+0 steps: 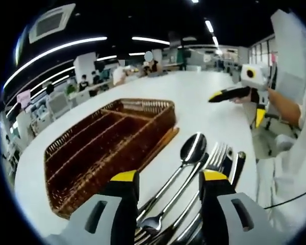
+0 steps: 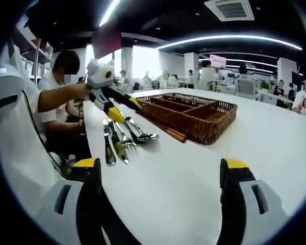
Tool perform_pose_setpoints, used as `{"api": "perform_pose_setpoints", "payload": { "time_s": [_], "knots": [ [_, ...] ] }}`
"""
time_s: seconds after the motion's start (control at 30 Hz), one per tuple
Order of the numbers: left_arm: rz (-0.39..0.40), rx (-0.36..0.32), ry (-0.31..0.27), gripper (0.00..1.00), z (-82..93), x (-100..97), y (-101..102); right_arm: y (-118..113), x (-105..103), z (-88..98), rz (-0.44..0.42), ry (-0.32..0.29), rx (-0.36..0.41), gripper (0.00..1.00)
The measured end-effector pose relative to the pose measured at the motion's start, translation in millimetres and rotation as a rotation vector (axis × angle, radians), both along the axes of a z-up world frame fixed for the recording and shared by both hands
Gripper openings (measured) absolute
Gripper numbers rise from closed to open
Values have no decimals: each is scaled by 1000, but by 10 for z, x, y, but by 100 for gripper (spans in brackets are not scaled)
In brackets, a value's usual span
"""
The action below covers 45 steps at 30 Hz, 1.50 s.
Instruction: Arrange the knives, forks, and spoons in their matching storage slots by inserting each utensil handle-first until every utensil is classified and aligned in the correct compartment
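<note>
A brown wicker cutlery tray (image 1: 81, 168) with long compartments lies on the white table, its slots bare. To its right is a heap of steel cutlery: a spoon (image 1: 193, 148), a fork (image 1: 217, 153) and a knife (image 1: 238, 166). My left gripper (image 1: 169, 177) is open, its yellow-tipped jaws straddling the spoon handles just above the heap. In the right gripper view the left gripper (image 2: 123, 108) hovers over the cutlery (image 2: 123, 137) beside the tray (image 2: 214, 125). My right gripper (image 2: 160, 164) is open over bare table, with nothing between its jaws. It also appears as the right gripper (image 1: 229, 93) far off.
Brown sticks (image 2: 169, 132) lie along the tray's near side. A person's sleeve and arm (image 1: 290, 153) stand at the table edge by the cutlery. Bare white tabletop (image 2: 265, 148) spreads around the tray. Office desks and people sit in the background.
</note>
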<state>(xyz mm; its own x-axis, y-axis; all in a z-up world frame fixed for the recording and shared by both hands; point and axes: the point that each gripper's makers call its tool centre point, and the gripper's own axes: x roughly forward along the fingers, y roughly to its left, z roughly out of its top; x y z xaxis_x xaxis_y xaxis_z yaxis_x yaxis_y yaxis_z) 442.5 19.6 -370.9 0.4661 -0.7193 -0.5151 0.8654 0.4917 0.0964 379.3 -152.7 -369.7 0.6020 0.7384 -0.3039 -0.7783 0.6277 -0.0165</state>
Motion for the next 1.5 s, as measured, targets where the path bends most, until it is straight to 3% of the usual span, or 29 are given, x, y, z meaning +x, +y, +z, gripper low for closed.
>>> {"api": "perform_pose_setpoints", "payload": {
  "time_s": [0.63, 0.87, 0.97, 1.5],
  "knots": [
    [-62, 86, 19, 36, -88, 122, -40, -17, -16, -22, -1, 12, 7, 100],
    [-109, 153, 35, 33, -171, 150, -74, -17, -41, -40, -2, 14, 8, 100],
    [-129, 194, 12, 32, -187, 157, -96, -26, -48, -57, -6, 17, 9, 100],
    [-218, 319, 74, 28, -293, 157, -133, -56, -56, -56, -11, 20, 16, 100]
  ]
}}
